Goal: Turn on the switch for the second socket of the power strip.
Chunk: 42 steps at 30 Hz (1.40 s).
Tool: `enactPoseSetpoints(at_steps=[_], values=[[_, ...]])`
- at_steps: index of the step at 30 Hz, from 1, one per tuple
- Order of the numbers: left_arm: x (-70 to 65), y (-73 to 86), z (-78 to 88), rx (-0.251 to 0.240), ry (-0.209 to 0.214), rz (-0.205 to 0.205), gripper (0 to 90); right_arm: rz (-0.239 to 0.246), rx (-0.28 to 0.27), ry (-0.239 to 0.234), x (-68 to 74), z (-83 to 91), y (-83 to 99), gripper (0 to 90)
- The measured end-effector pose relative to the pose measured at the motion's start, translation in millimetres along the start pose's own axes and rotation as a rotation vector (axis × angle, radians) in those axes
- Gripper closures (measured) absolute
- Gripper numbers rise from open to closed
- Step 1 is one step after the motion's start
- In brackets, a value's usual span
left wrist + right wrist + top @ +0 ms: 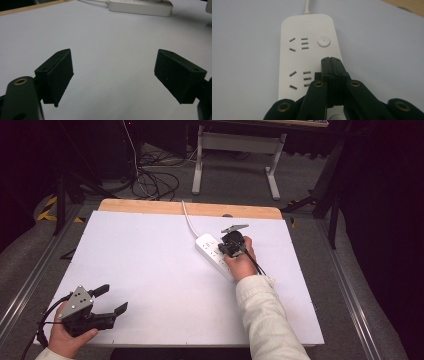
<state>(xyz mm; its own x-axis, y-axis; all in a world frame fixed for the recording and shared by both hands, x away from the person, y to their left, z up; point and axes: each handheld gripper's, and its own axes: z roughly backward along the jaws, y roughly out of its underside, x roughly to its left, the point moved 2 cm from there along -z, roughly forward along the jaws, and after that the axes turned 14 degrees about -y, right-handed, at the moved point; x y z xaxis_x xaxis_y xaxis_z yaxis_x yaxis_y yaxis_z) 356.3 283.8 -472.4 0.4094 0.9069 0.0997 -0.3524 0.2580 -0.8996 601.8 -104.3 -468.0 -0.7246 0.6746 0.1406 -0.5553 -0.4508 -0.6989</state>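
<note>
A white power strip (212,251) lies on the white table, its cord (189,220) running to the far edge. In the right gripper view the strip (297,57) shows two socket groups and a round button (323,41) near its cord end. My right gripper (331,61) hovers just over the strip, jaws pressed together with nothing between them, tips a little short of the button. In the high view that gripper (227,247) sits over the strip's middle. My left gripper (114,300) rests at the front left, jaws wide apart over bare table (112,75).
The strip (140,7) appears far off at the top of the left gripper view. A wooden strip (190,209) edges the table's far side. Beyond it stand a desk frame (235,150) and loose cables (150,182) on the floor.
</note>
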Motion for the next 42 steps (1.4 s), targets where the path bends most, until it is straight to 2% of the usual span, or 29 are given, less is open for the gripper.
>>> enactPoseSetpoints(at_steps=[13, 20, 23, 28, 30, 42], values=[[0.6, 0.2, 0.1, 0.003, -0.001, 0.008, 16.0, -0.012, -0.002, 0.006, 0.6, 0.4, -0.8, 90.0], [-0.3, 0.2, -0.6, 0.005, 0.003, 0.0, 16.0, 0.041, -0.006, 0.008, 6.4, 8.2, -3.2, 90.0], [0.1, 0.0, -0.4, 0.004, 0.0, 0.0, 16.0, 0.053, -0.065, 0.0, 11.4, 20.9, -8.4, 90.0], [-0.8, 0.1, -0.6, 0.007, 0.003, 0.003, 16.0, 0.053, -0.107, -0.011, 13.4, 34.3, -11.8, 89.4], [-0.1, -0.1, -0.6, 0.005, 0.0, -0.003, 16.0, 0.05, -0.136, -0.016, 13.9, 44.7, -13.4, 89.2], [-0.1, 0.0, -1.1, 0.006, -0.002, -0.002, 16.0, 0.065, -0.176, -0.038, 21.6, 68.0, -17.7, 87.6]])
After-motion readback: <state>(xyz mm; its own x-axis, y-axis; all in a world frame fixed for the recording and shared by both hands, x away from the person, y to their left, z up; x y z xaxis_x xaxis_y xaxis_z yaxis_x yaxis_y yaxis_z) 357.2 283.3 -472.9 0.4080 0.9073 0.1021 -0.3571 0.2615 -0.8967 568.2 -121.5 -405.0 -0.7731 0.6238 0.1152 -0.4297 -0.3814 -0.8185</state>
